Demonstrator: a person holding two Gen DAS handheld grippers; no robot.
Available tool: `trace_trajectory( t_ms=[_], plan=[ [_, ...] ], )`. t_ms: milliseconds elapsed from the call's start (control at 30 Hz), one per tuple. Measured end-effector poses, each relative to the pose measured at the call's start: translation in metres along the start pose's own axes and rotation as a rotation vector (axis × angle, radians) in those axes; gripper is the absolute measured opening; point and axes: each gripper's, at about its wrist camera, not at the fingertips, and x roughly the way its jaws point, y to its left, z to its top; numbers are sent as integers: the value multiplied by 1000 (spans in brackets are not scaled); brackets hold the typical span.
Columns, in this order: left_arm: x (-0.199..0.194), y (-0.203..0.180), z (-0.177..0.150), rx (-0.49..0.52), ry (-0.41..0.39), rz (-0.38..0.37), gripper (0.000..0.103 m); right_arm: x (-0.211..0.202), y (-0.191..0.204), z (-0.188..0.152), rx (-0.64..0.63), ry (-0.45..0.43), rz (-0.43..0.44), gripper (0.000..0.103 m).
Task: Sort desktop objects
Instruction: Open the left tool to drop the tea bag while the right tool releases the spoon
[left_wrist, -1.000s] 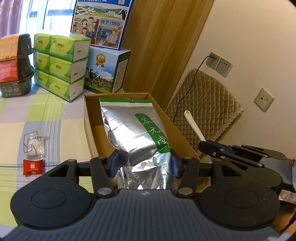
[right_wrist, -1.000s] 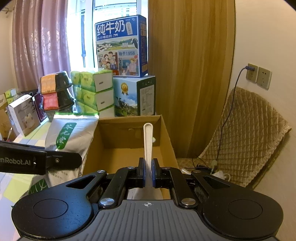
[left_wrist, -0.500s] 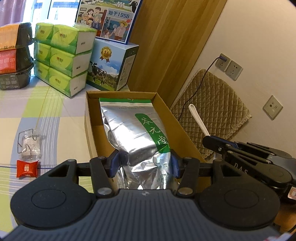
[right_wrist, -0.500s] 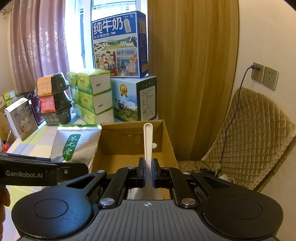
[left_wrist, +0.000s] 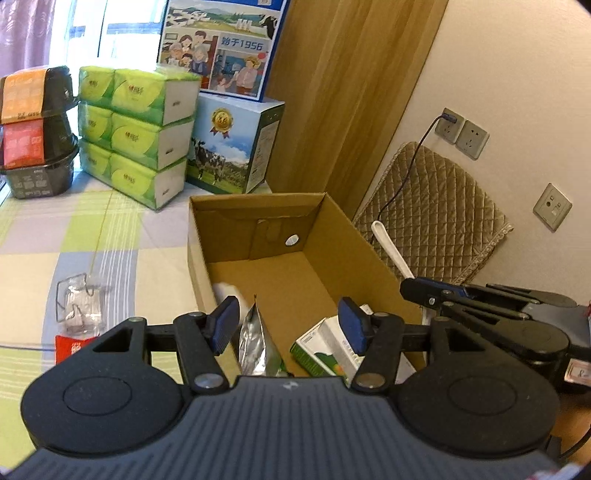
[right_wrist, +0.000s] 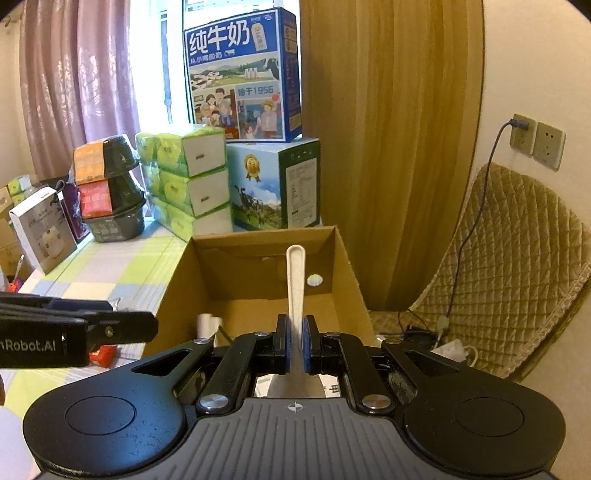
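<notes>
Spoon (right_wrist: 295, 284) pale, flat-handled, upright, pinched in right claw (right_wrist: 295, 349).

My two handheld tools, black with blue pads

On my left tool (left_wrist: 290, 325) I see a ribbed dark-grey housing with a small crosshair mark, two round black discs at the sides, black linkage arms with silver screws (left_wrist: 206, 379), and blue rubber fingertips (left_wrist: 354, 326). My right tool (right_wrist: 294, 349) is built the same; white lettering "nRobot.AI" (right_wrist: 27, 345) runs along the left tool's side.
</notes>
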Motion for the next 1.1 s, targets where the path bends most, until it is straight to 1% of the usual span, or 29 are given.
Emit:
trace_trajectory(
  t_ms=[200, 300, 367, 400, 433, 467, 500, 667, 767, 967, 1067, 1100],
  plan=[
    [-5, 12, -6, -16, 5, 12, 55, 2, 5, 3, 4, -1, 8, 3],
    [-8, 17, -6, -26, 1, 18, 58, 4, 5, 5, 14, 0, 23, 4],
    [-9, 20, -7, -32, -1, 23, 62, 6, 4, 7, 30, 1, 49, 6],
    [-11, 22, -7, -33, -1, 25, 63, 5, 3, 7, 44, -5, 56, 15],
    [-12, 24, -8, -35, -1, 29, 64, 4, 2, 7, 55, -13, 51, 36],
    [-13, 25, -9, -36, -1, 33, 64, 2, 1, 7, 65, -22, 43, 47],
    [-13, 27, -10, -37, 0, 37, 64, 0, 0, 7, 71, -30, 39, 55],
    [-20, 34, -16, -36, 6, 57, 69, -9, -2, 2, 82, -29, 27, 56],
    [-28, 36, -22, -33, 0, 72, 77, -17, -1, -3, 95, -24, 23, 61],
    [-49, 44, -32, -30, -11, 112, 87, -38, 8, -17, 116, -16, 25, 76],
    [-63, 47, -37, -26, -17, 130, 93, -48, 16, -23, 129, -3, 42, 90],
    [-67, 49, -38, -21, -18, 138, 95, -51, 20, -25, 128, -2, 49, 97]
  ],
)
